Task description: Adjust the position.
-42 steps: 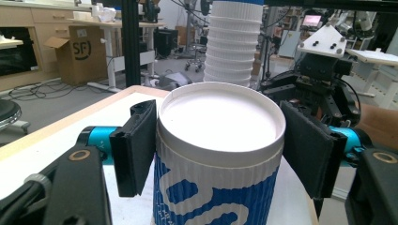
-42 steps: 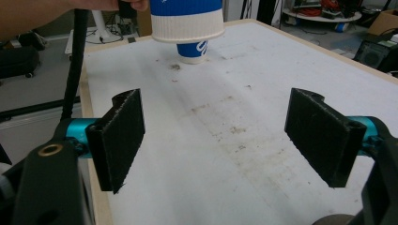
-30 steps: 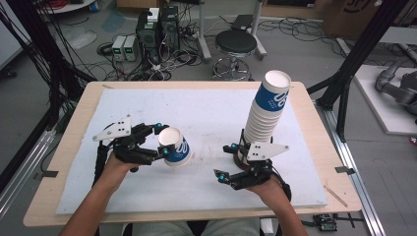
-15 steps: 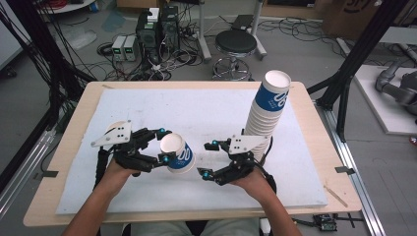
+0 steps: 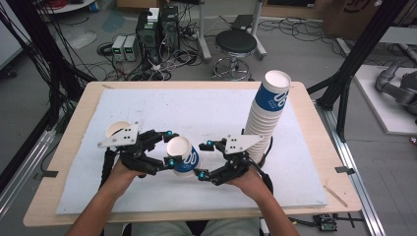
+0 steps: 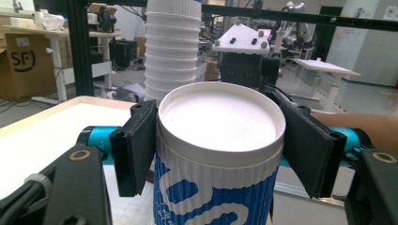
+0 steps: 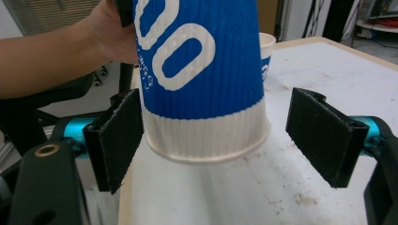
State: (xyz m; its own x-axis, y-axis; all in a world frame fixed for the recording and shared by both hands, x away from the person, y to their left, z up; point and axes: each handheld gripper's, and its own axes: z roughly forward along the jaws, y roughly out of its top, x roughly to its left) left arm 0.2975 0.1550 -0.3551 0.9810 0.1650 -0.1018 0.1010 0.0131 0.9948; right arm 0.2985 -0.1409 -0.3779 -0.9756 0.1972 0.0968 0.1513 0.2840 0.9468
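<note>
A blue-and-white paper cup (image 5: 183, 156) hangs tilted above the white mat, and my left gripper (image 5: 171, 148) is shut on it just below the rim. In the left gripper view both pads press the cup (image 6: 216, 159) below its open mouth. My right gripper (image 5: 201, 160) comes in from the right, open, with its jaws on either side of the cup's base. In the right gripper view the cup's bottom end (image 7: 202, 70) sits between the pads of my right gripper (image 7: 216, 136). The left pad is close to it and the right pad stands well apart.
A tall stack of like cups (image 5: 268, 110) stands at the right of the white mat (image 5: 196, 105), just behind my right hand. Another single cup (image 5: 115, 129) stands at the left behind the left gripper's grey plate. The wooden table edge (image 5: 339, 196) rims the mat.
My right gripper has moved left, away from the stack, and now has its open jaws around the cup's base. The left gripper with the cup has shifted slightly right.
</note>
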